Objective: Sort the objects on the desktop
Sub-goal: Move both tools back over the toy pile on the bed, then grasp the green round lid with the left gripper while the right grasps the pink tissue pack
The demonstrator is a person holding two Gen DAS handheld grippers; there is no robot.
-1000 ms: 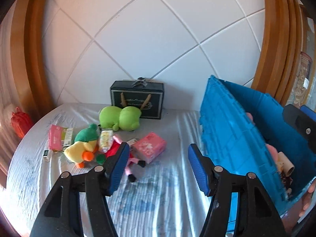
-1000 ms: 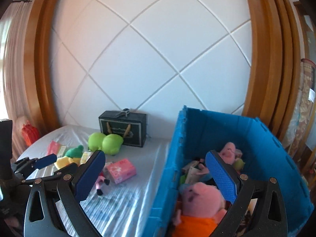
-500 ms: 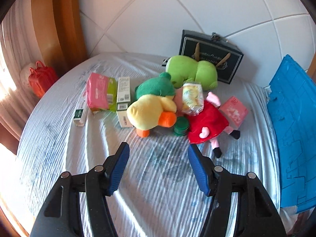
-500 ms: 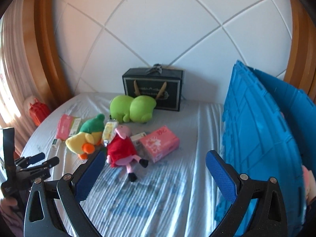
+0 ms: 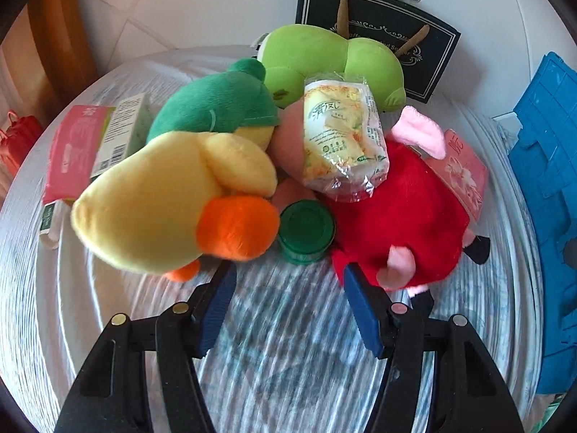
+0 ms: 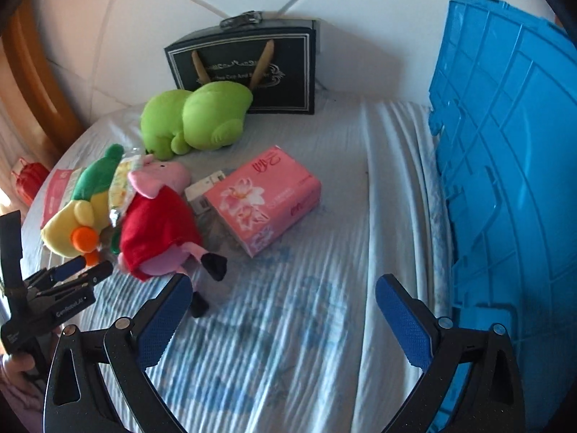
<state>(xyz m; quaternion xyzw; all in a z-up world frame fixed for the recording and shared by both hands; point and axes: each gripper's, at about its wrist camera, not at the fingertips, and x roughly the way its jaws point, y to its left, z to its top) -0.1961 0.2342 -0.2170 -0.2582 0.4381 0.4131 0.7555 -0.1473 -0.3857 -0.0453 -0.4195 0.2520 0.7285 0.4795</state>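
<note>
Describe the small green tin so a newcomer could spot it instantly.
Start at the toy pile on the white cloth, in front of the black gift bag. The small green tin sits at the pile's near edge, wedged between the yellow duck plush and the red-dressed pig plush. It is the only hard, round, lidded item there.

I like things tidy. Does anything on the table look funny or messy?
Yes. A crinkly snack packet is lying on top of the pig toy in the red dress, which lies flat. The duck toy is tipped over against it, with a small green tin squeezed between them. Nothing looks spilled or broken.
</note>
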